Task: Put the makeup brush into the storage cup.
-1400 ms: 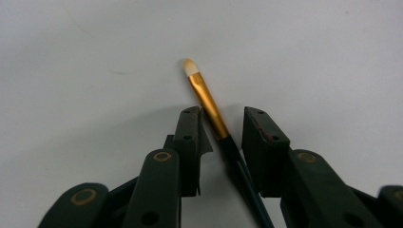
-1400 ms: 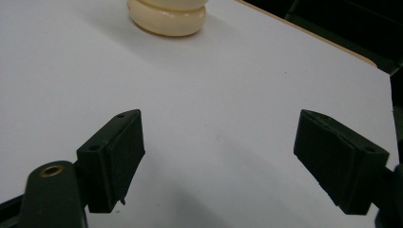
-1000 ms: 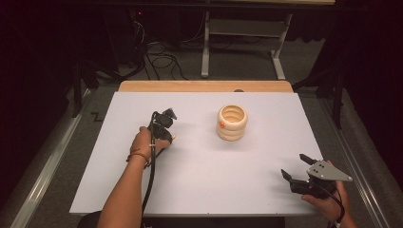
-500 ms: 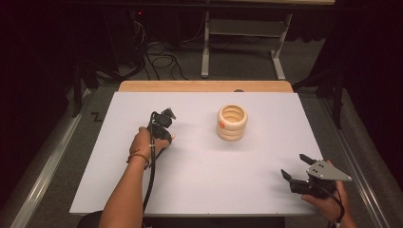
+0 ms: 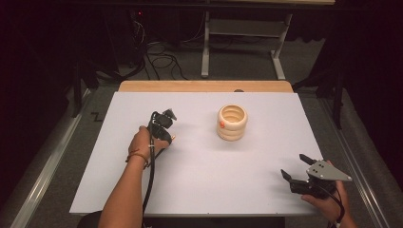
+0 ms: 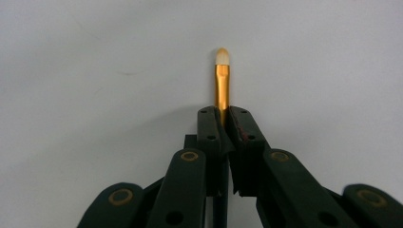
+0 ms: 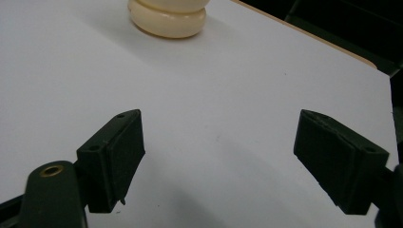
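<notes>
My left hand-held gripper (image 6: 222,124) pinches a slim, light, stiff brush (image 6: 222,78) by its slippery gold ferrule; right hand-held gripper (image 7: 218,161) stands spread, empty.

Inventory, counted:
- One cream-coloured ribbed round holder (image 5: 232,122), open at the top, bearing one small orange mark.
- One slim brush (image 6: 222,80) with gold metal ferrule and pale tip.
- Two sets of black two-jaw tongs: left (image 5: 167,124), right (image 5: 297,167).
- One white-topped desk (image 5: 204,190) with wooden far edge.
</notes>
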`<state>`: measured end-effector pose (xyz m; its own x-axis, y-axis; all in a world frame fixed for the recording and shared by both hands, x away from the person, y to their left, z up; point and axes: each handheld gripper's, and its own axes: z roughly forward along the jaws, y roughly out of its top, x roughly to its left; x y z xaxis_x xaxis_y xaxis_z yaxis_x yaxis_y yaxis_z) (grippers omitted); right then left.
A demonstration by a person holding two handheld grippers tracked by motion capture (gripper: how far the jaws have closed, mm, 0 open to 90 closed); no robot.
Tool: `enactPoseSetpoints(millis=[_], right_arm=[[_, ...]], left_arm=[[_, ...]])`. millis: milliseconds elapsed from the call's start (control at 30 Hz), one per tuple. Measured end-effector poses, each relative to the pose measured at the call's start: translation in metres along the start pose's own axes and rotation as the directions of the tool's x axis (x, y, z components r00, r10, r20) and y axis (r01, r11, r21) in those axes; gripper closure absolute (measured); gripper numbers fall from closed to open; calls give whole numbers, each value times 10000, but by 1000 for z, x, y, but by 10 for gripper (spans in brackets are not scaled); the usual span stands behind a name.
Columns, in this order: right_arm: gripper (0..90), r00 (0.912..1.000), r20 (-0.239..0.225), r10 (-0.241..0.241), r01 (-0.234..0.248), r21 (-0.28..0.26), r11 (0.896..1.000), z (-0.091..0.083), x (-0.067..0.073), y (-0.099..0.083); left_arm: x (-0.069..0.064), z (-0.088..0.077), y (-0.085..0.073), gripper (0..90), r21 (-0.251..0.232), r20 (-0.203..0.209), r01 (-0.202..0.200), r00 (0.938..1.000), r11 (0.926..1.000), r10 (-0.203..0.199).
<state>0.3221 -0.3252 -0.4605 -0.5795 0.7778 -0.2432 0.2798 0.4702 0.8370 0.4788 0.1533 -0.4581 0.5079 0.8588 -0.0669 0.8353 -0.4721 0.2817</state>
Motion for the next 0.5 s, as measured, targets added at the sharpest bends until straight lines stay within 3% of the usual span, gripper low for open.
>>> enactPoseSetpoints(millis=[267, 333, 500], right_arm=[[181, 10000, -8, -15, 15, 48, 10000, 0, 0, 0], [170, 10000, -40, -11, 11, 77, 10000, 0, 0, 0], [171, 9999, -104, -80, 81, 57, 10000, 1, 0, 0]], left_arm=[[4, -2, -2, 843, -383, 190, 340, 9993, 9987, -333], [4, -3, -3, 843, -429, 454, 144, 9989, 9990, -125], [-1, -3, -2, 844, -437, 347, -115, 9993, 9990, 130]])
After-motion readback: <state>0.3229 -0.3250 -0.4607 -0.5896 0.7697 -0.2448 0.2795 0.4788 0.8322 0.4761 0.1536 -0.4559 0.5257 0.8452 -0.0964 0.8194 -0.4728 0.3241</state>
